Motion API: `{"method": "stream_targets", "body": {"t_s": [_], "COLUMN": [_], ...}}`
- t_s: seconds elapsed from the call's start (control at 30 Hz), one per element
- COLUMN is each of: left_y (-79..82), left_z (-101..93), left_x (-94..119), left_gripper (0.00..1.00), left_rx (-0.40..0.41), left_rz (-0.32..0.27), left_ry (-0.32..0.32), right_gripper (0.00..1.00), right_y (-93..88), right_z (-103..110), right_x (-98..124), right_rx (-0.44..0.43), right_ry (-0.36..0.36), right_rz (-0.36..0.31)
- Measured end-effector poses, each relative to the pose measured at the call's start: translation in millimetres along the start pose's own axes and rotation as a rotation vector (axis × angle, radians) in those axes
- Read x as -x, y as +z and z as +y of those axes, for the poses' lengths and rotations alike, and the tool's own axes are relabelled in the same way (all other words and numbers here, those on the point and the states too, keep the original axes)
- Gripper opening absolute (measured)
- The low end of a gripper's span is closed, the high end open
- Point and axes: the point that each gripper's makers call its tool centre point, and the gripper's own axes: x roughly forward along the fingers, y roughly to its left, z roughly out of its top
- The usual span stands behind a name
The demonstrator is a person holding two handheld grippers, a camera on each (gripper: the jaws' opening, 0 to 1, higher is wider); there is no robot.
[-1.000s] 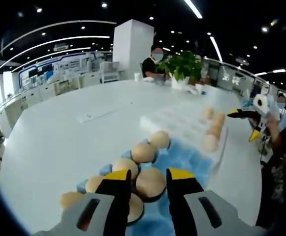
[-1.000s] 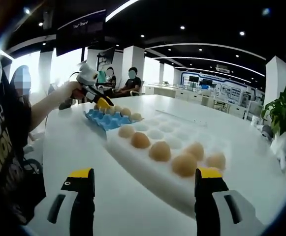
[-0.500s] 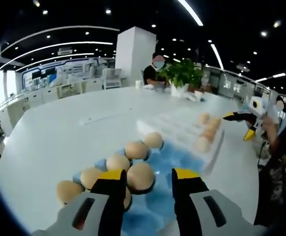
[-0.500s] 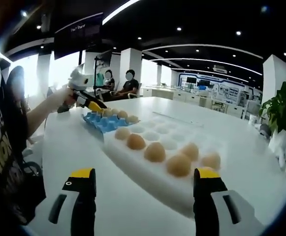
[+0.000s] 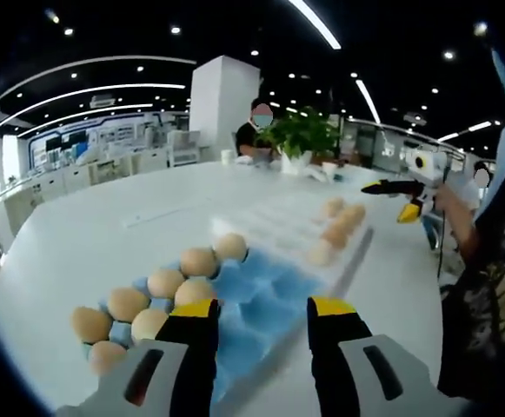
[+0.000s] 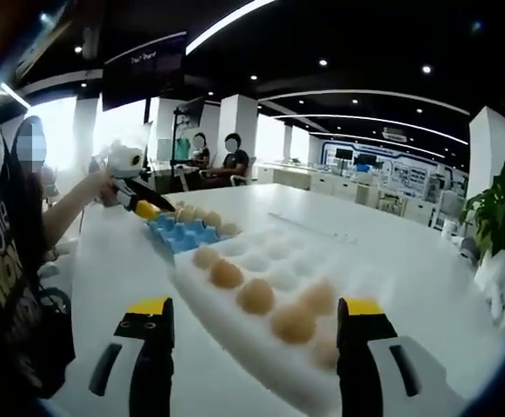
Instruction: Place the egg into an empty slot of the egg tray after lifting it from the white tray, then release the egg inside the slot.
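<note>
With both grippers' jaws released and holding nothing, the left gripper [image 5: 261, 317] hovers over the blue tray [image 5: 261, 291], its eggs [image 5: 167, 282] just left of the jaws, so reaching for one likely comes next, while the right gripper [image 6: 250, 313] faces the white tray [image 6: 261, 278].

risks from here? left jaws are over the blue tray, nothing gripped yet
1. The eggs sit bunched along one side of the blue tray; closing the open left gripper could nudge a neighbour.
2. The view is motion-blurred, so aim may be off.
3. The white tray lies close beside the blue one; a carried egg could clip its rim.
</note>
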Motion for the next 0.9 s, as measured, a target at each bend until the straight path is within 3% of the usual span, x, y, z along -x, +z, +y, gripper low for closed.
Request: {"method": "stream_targets", "body": {"t_s": [0.53,0.67,0.9], "left_y": [-6.6,-9.5,-10.7], "left_z": [-37.4,-43.6,-59.0], "left_x": [1.6,1.2,1.3], "left_gripper": [0.42,0.43,0.48], "left_rx": [0.014,0.012,0.012], "left_rz": [-0.047,-0.044,-0.053], "left_ry": [-0.053,-0.061,-0.077], "right_gripper": [0.73,0.70,0.69], "right_y": [3.5,5.2,0.8], "right_z": [-55.7,-55.8,-58.2], "right_x": [-24.2,-28.9,-38.2], "right_rx": [0.039,0.021,0.065], "right_ry": [0.067,0.094,0.136], "right_rz": [0.060,0.061,0.124]}}
